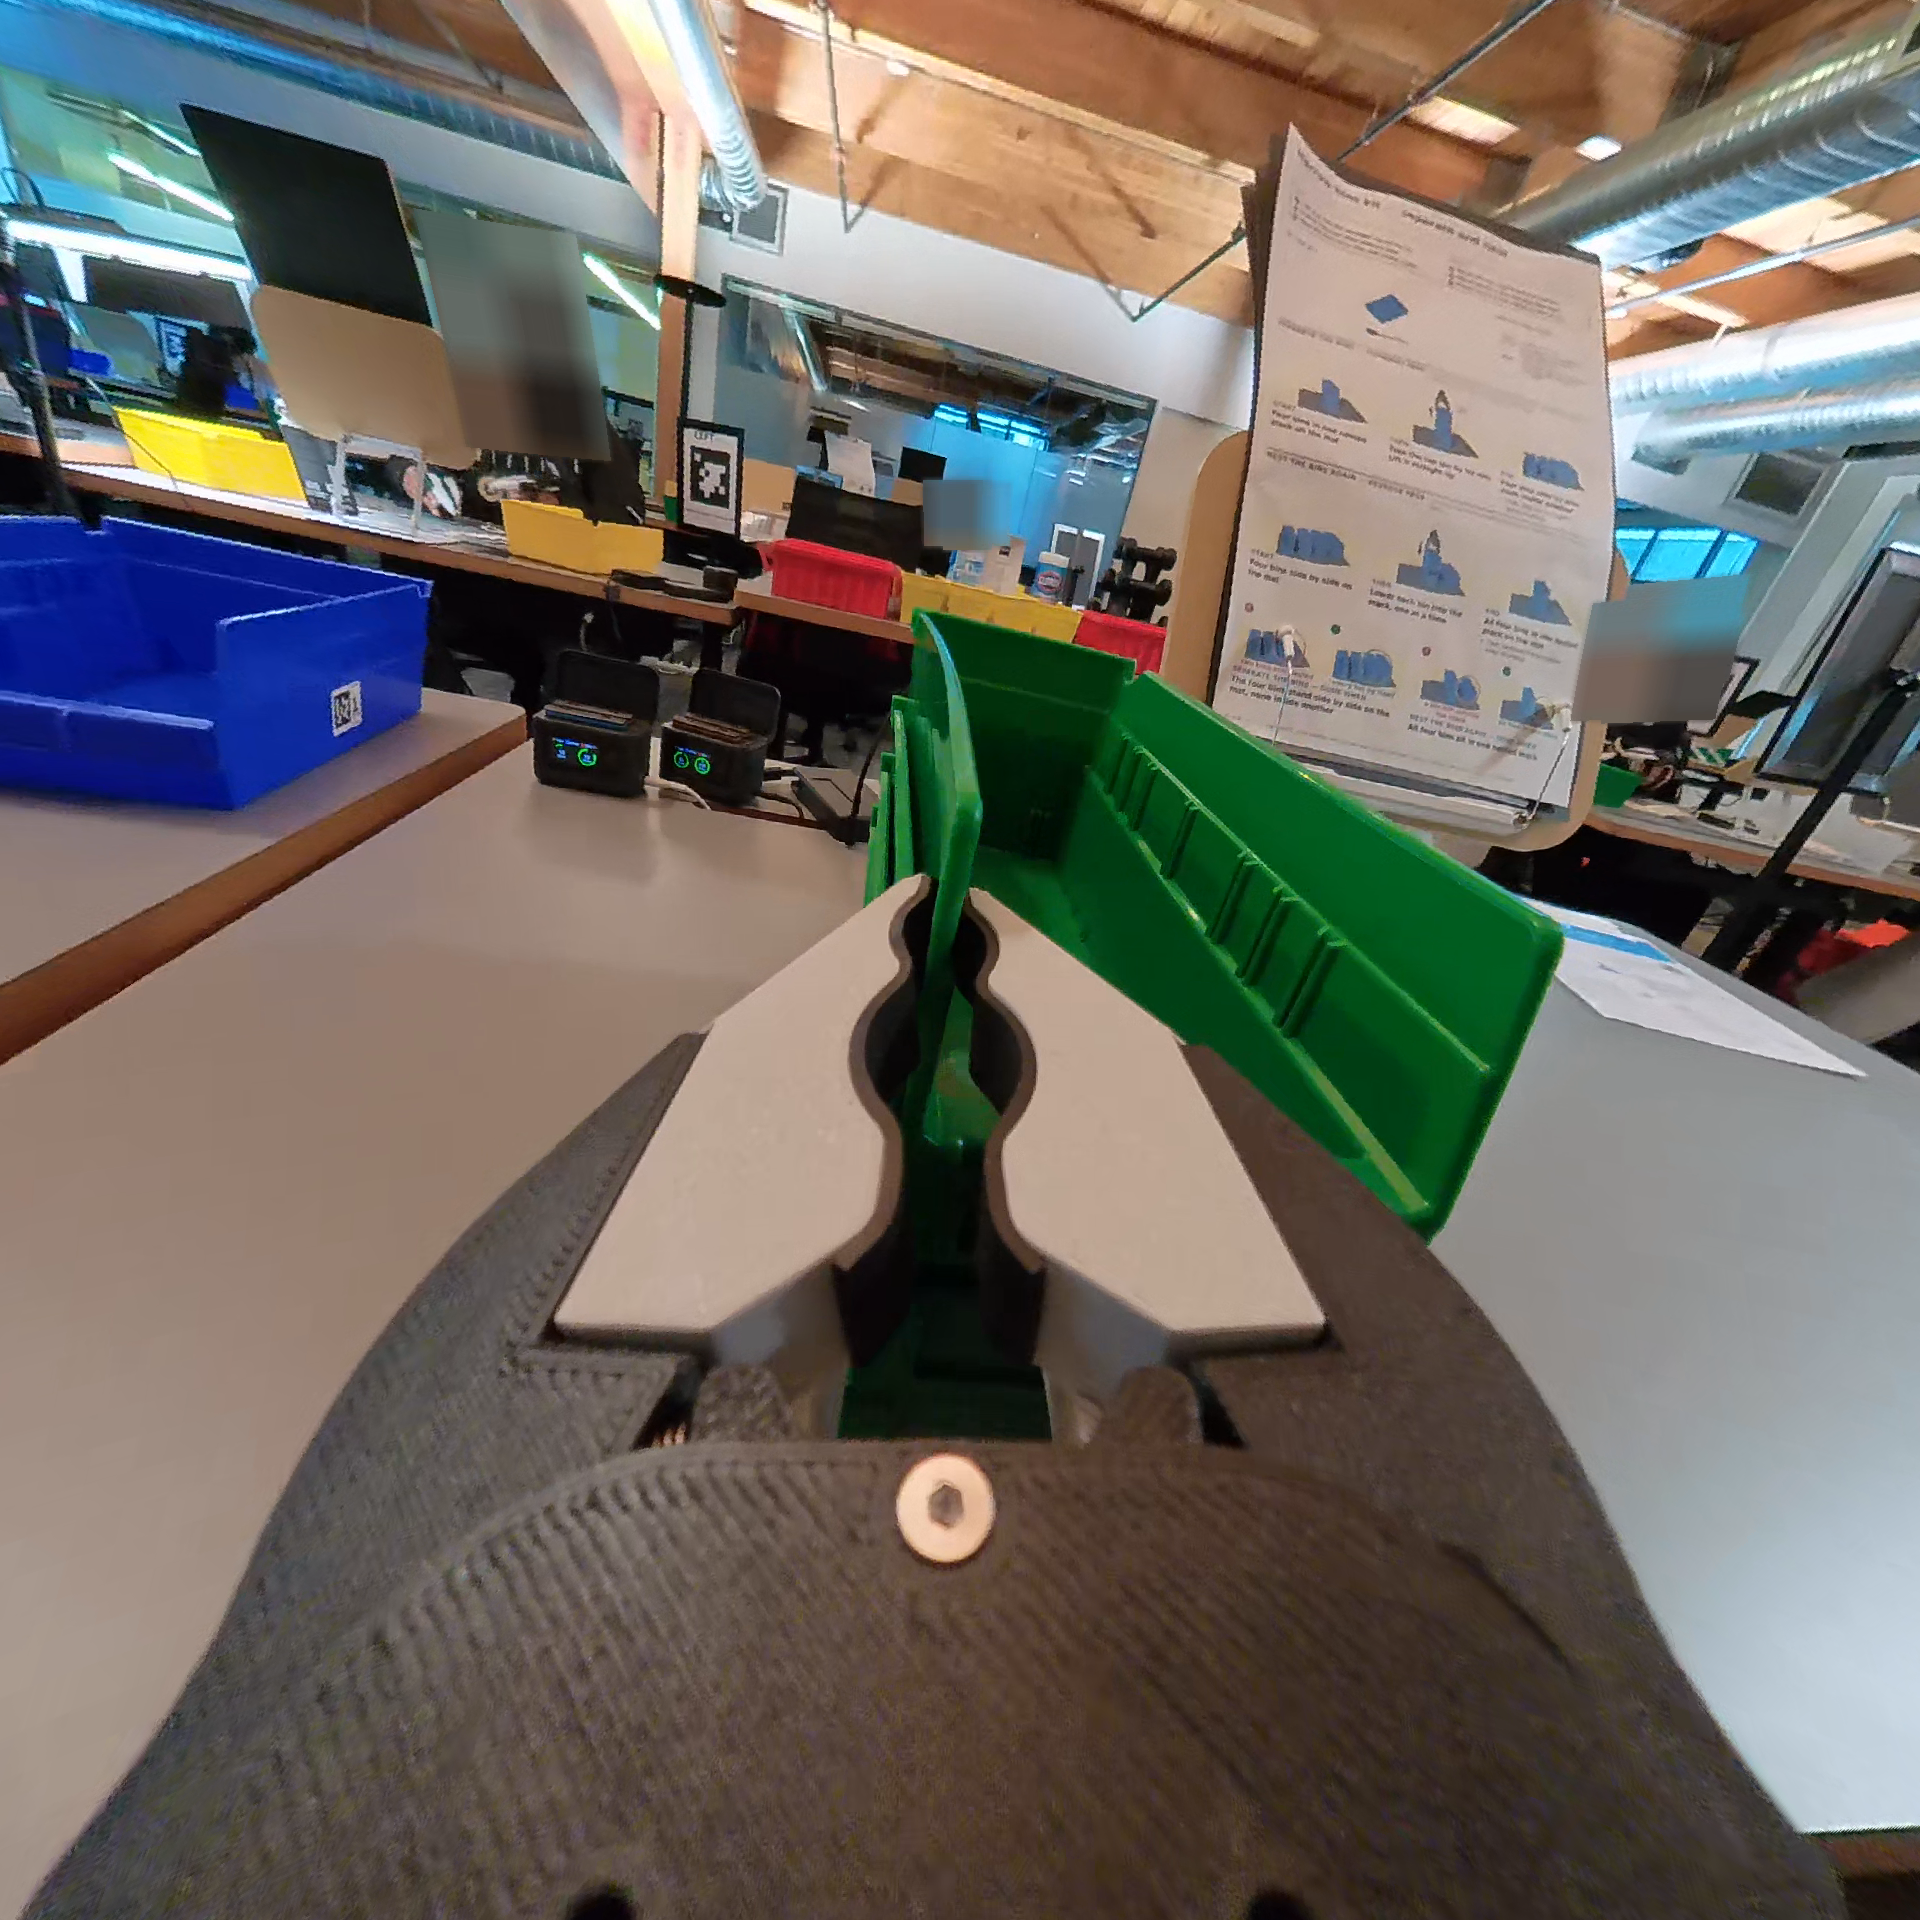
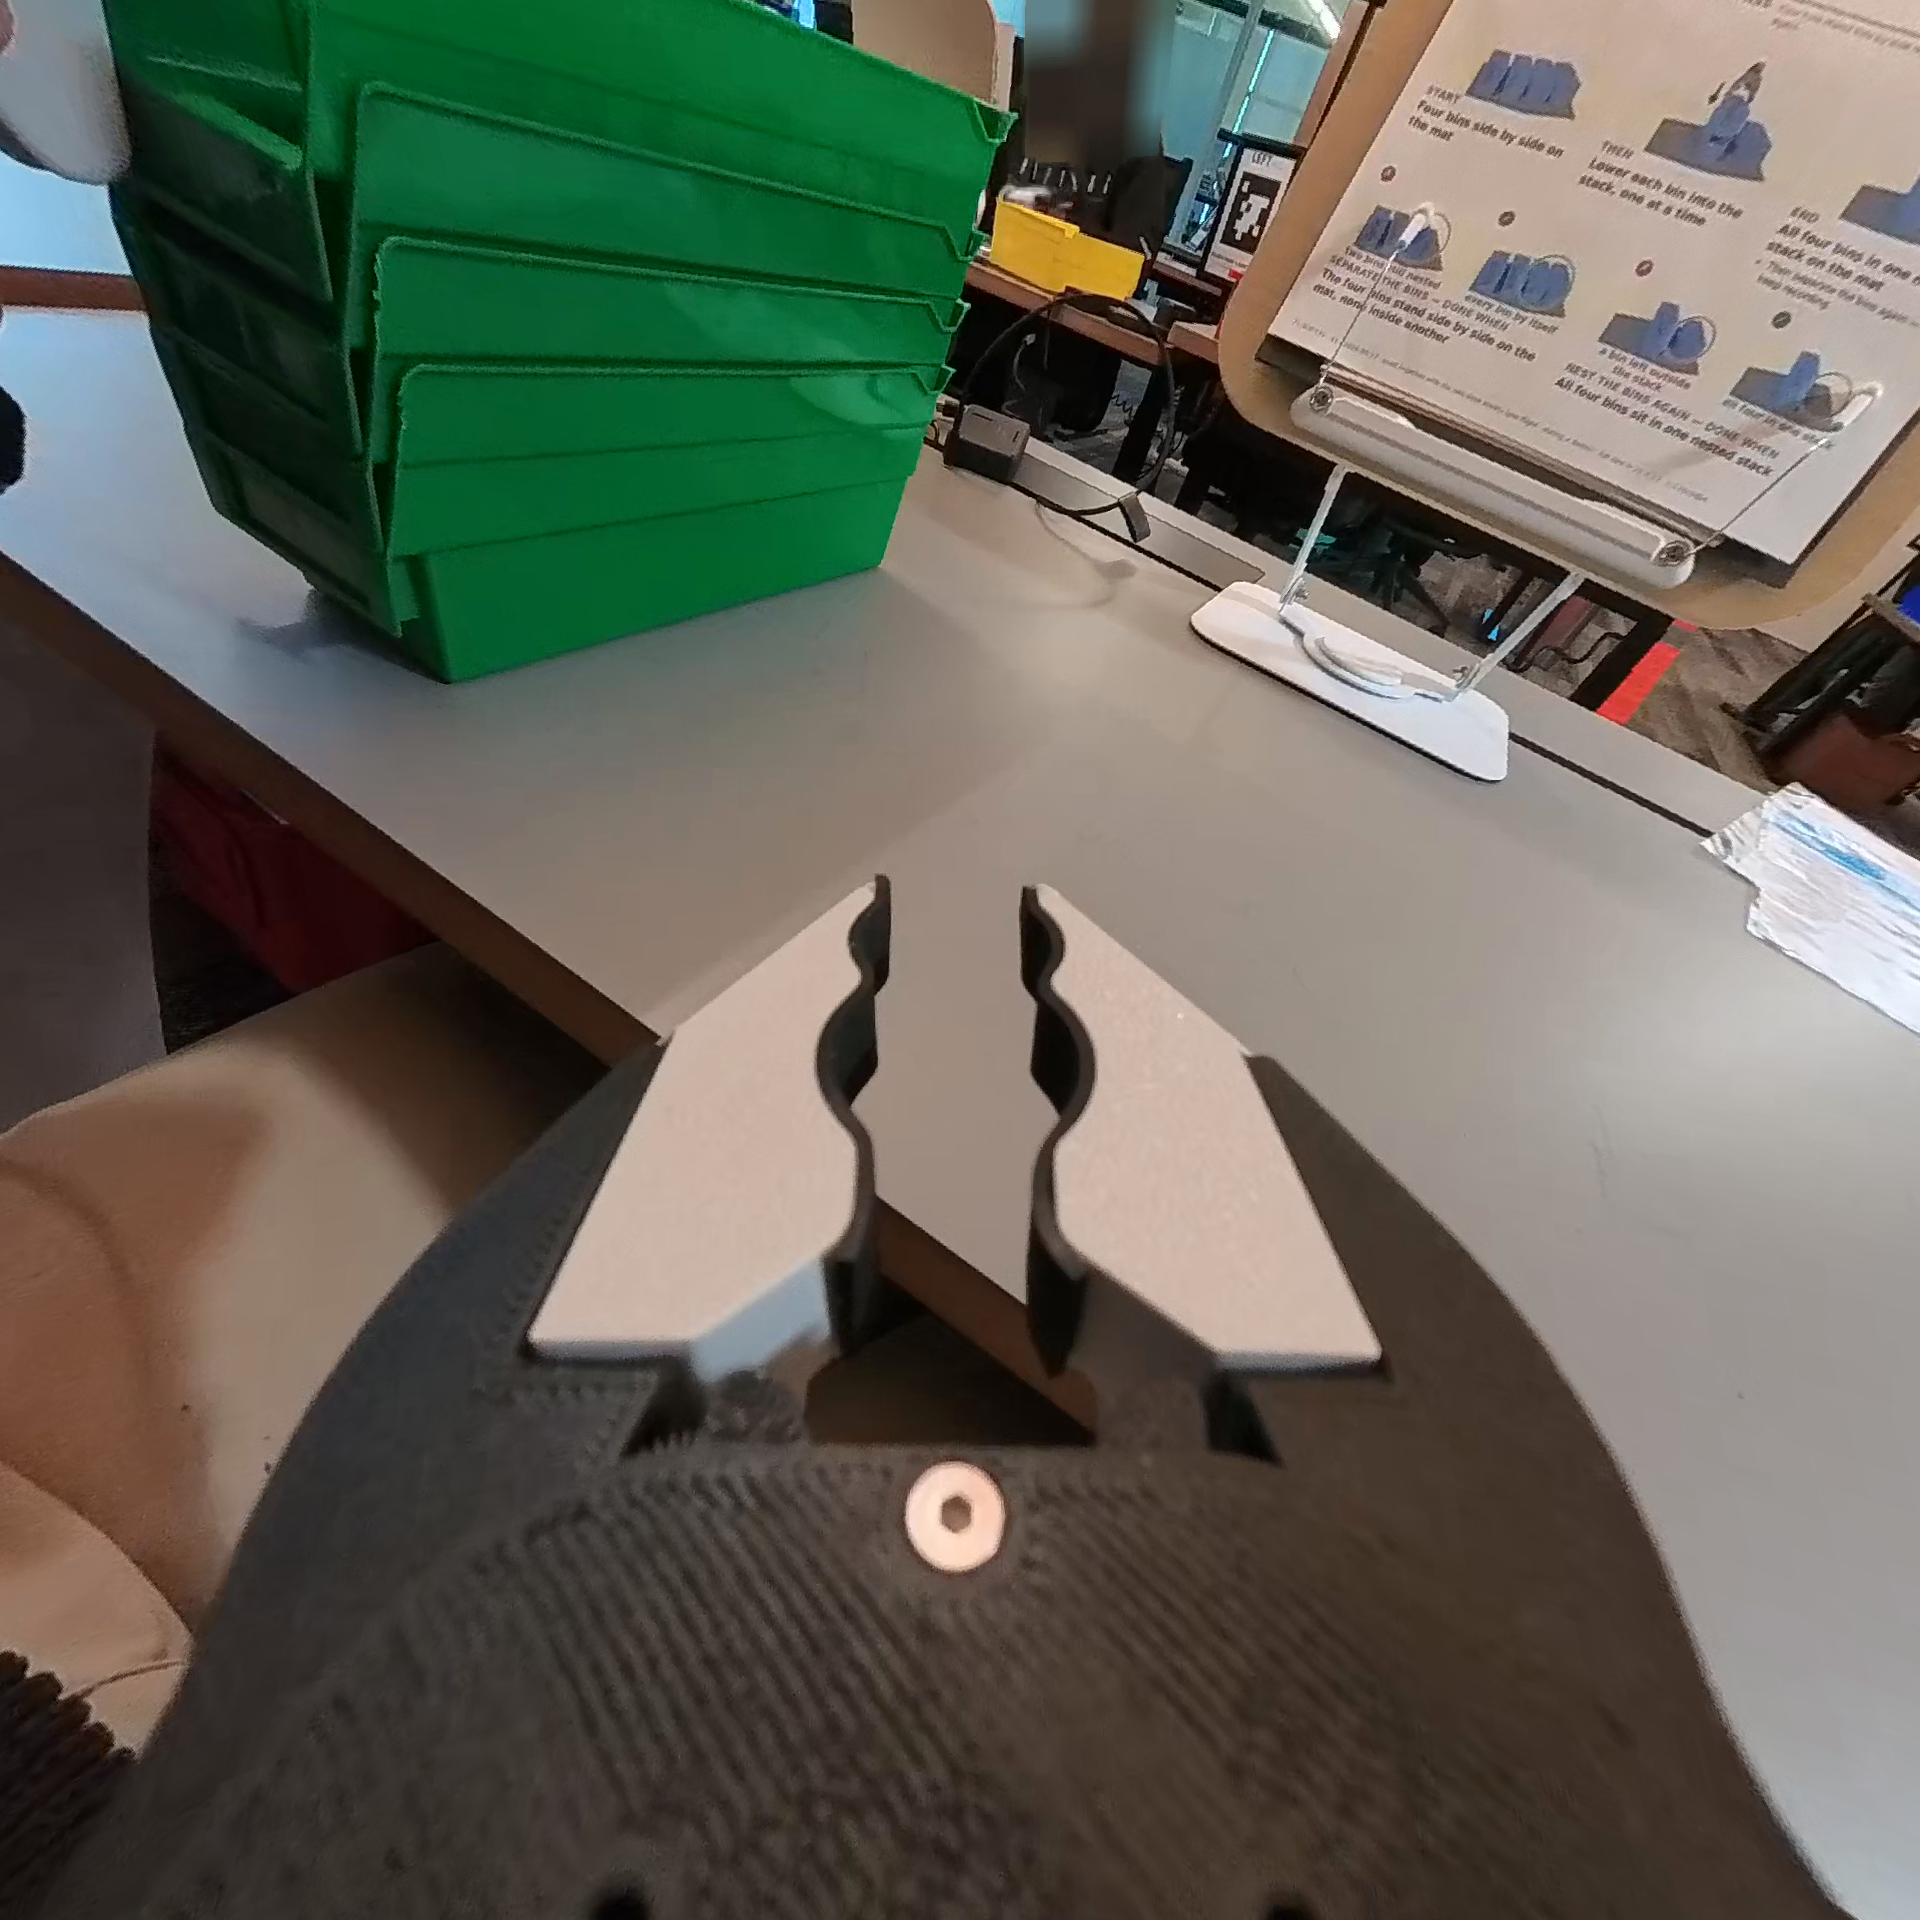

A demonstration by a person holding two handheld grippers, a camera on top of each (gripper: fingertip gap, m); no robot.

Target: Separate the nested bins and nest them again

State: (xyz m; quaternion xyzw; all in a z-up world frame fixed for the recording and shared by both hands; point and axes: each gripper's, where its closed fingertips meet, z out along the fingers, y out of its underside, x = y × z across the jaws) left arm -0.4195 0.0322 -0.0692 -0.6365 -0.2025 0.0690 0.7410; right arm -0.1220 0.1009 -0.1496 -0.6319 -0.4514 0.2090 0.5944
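Green plastic is filling the slot of our left gripper (image 1: 951,914): we are pinching one side wall of the top bin (image 1: 1247,935), so that lifting there peels it out of the nested green stack (image 2: 582,343). The stack is tipping, its near bottom edge seemingly off the grey table (image 2: 1143,831), probably because the bins are clinging together. Our right gripper (image 2: 956,904) is hovering empty with its jaws apart; the stack is sitting ahead and to its left, well apart, where we judge it could brace the lower bins.
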